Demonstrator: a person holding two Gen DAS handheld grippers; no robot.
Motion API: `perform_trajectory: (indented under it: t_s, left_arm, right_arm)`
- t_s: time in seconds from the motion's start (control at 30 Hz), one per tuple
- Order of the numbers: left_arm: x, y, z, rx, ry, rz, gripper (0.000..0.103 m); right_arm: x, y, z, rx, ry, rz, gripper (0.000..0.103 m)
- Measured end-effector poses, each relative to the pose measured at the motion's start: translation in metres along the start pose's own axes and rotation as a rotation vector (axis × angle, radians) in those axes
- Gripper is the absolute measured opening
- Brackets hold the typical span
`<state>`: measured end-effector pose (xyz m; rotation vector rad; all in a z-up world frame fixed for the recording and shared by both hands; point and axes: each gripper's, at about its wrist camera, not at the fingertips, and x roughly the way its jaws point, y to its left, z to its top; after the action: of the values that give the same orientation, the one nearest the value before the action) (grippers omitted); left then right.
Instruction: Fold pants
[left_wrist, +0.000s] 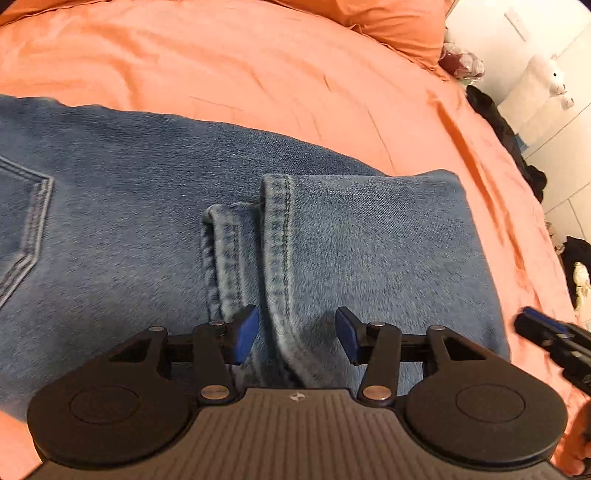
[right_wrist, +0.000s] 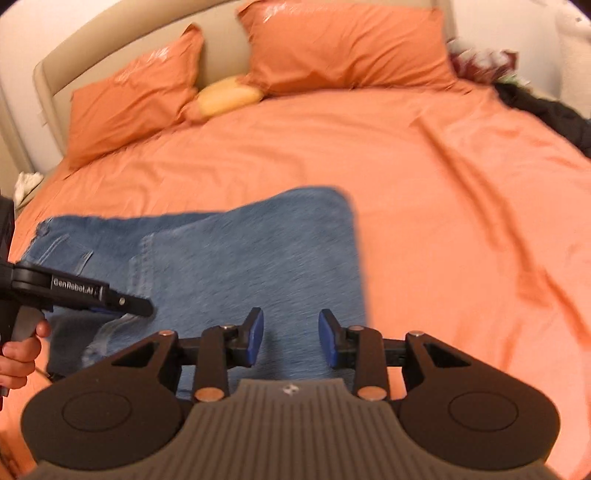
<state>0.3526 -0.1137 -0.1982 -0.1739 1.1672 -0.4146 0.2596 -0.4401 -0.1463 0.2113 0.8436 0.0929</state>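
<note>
Jeans (left_wrist: 155, 229) are lying folded over on the orange bedspread (left_wrist: 258, 74), near its foot end and well short of the pillows (right_wrist: 343, 48). The leg ends are doubled back onto the seat part, so the hems (left_wrist: 277, 236) are sitting on top of the jeans, next to the back pocket (left_wrist: 26, 221).

Left gripper (left_wrist: 297, 334) is hanging right above the hems with its jaws spread and nothing between them, one hem edge running up through the gap. Right gripper (right_wrist: 291, 338) is hovering over the folded end of the jeans, jaws also parted and not pinching any denim. A hand (right_wrist: 18, 354) is holding the left tool at the side of the jeans.

What I'd worry about: the two hems aren't lining up, one is sticking out past the other. If the next fold is grabbing only the top layer, the lower leg is probably going to slide and bunch. Denim is heavy too, so a shallow pinch could be slipping out mid-lift. The bedspread is soft and wrinkly, so a low jaw might be catching it along with the jeans.
</note>
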Motion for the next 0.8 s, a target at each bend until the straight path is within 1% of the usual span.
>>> perform_trajectory:
  t_s: [0.03, 0.07, 0.1, 0.13, 0.2, 0.27, 0.37, 0.43, 0.53, 0.6, 0.63, 0.73, 0.8]
  left_arm:
    - [0.003, -0.003, 0.000, -0.002, -0.003, 0.008, 0.045]
    - [0.004, -0.007, 0.000, 0.004, -0.012, 0.018, 0.036]
    - [0.002, -0.011, -0.001, 0.016, -0.036, 0.068, 0.013]
    - [-0.001, -0.015, -0.003, 0.023, -0.057, 0.090, 0.010]
    - [-0.015, -0.016, -0.005, 0.015, -0.108, 0.072, 0.007]
    - [-0.034, -0.021, -0.008, 0.050, -0.145, 0.069, 0.006]
    - [-0.058, -0.028, -0.009, 0.098, -0.170, 0.092, 0.006]
    - [-0.061, -0.025, -0.009, 0.100, -0.150, 0.103, 0.006]
    - [-0.043, -0.021, -0.008, 0.101, -0.105, 0.140, 0.006]
    - [-0.023, -0.018, -0.007, 0.081, -0.063, 0.159, 0.006]
    - [-0.015, -0.015, -0.007, 0.066, -0.050, 0.159, 0.006]
    - [-0.004, -0.010, -0.010, 0.051, -0.040, 0.153, 0.006]
    - [-0.003, -0.009, -0.009, 0.067, -0.036, 0.144, 0.007]
  right_arm:
    - [0.000, -0.008, 0.001, 0.011, -0.001, -0.014, 0.031]
    - [0.000, -0.015, 0.002, 0.025, 0.002, -0.027, 0.031]
    - [-0.001, -0.023, 0.002, 0.039, 0.010, -0.036, 0.032]
    - [-0.001, -0.030, 0.002, 0.048, 0.020, -0.044, 0.032]
    - [-0.002, -0.037, 0.002, 0.040, 0.031, -0.053, 0.031]
    - [-0.002, -0.039, 0.003, 0.013, 0.034, -0.055, 0.032]
    - [0.000, -0.036, 0.003, -0.014, 0.042, -0.016, 0.031]
    - [0.007, -0.027, 0.006, -0.036, 0.044, 0.013, 0.031]
    - [0.020, -0.009, 0.013, -0.082, 0.043, 0.046, 0.030]
    - [0.032, 0.003, 0.021, -0.130, 0.043, 0.060, 0.023]
    - [0.040, 0.008, 0.025, -0.154, 0.045, 0.042, 0.021]
    - [0.067, 0.018, 0.030, -0.216, 0.107, 0.015, 0.015]
    - [0.086, 0.021, 0.027, -0.235, 0.173, 0.000, 0.013]
